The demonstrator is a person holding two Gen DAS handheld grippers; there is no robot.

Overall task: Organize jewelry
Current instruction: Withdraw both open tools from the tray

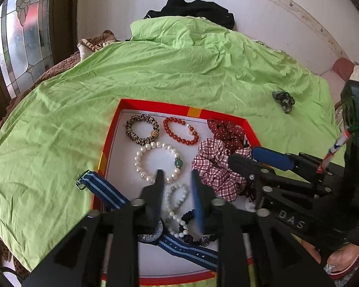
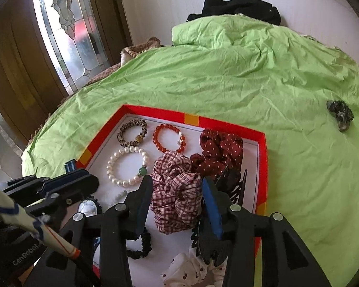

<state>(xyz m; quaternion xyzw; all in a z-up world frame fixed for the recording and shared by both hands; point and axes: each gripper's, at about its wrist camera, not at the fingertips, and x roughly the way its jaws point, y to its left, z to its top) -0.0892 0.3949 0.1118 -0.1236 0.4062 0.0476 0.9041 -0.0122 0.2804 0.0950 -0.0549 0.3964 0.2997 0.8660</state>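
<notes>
A red-rimmed white tray (image 1: 155, 106) (image 2: 263, 157) lies on the green sheet. In it are a leopard bracelet (image 1: 142, 129), a red bead bracelet (image 1: 180, 131), a pearl bracelet with a green bead (image 1: 158, 161) (image 2: 128, 166), a small pearl strand (image 1: 177, 197), a blue striped watch (image 1: 179, 245), a checked scrunchie (image 2: 177, 195) (image 1: 215, 167) and a dotted maroon scrunchie (image 2: 219, 153). My left gripper (image 1: 177, 177) is open and empty over the pearl strand. My right gripper (image 2: 177, 185) is open, its jaws on either side of the checked scrunchie, above a black hair claw (image 2: 232, 184).
A dark marbled hair clip (image 1: 284, 101) (image 2: 341, 114) lies alone on the sheet to the right of the tray. Black clothing (image 1: 196, 10) is heaped at the far wall. A glass door stands at the left. A white cherry-print scrunchie (image 2: 186, 270) lies at the tray's near edge.
</notes>
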